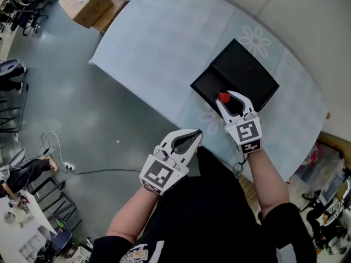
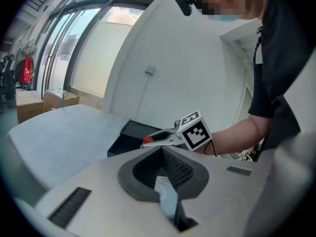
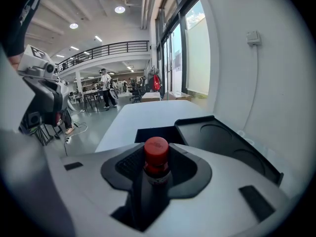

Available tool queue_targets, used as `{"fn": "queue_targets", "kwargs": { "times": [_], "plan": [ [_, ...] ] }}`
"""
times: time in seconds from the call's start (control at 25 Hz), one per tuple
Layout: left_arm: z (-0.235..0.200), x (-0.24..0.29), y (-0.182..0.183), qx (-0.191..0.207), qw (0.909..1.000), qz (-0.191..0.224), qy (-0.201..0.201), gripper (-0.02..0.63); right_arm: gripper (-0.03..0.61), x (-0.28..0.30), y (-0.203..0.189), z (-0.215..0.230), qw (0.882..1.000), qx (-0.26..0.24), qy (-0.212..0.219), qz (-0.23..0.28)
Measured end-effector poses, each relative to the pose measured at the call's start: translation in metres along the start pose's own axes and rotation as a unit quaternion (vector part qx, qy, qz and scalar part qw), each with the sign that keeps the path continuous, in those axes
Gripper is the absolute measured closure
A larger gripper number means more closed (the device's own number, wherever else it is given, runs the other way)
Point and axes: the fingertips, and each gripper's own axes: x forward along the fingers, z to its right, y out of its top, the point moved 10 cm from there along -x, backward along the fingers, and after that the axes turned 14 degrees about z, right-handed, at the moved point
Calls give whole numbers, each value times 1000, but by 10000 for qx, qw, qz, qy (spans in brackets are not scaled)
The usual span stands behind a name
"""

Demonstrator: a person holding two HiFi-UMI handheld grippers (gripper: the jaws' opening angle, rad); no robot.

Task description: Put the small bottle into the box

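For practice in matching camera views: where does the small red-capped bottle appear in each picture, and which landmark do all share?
Head view: small bottle right of centre, between the right gripper's jaws, at the black box's near edge.
Left gripper view: its red cap near centre, before the box.
Right gripper view: lower centre, between the jaws.
Shared landmark: the black box.

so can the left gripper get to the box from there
Probably yes: the left gripper hangs just off the table edge, with bare table between it and the box. The right gripper, holding the bottle, crowds the box's near end.
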Motion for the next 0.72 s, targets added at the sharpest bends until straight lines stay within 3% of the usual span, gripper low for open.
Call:
{"fn": "queue_targets", "kwargs": {
  "times": [0.36, 0.72],
  "plan": [
    [0, 0, -4, -146, 9998, -75, 93, 606, 428, 5, -5, -2, 10000, -38, 13, 84],
    [5, -13, -3, -45, 10000, 39, -13, 606, 409, -1, -5, -11, 9997, -140, -178, 41]
  ]
}}
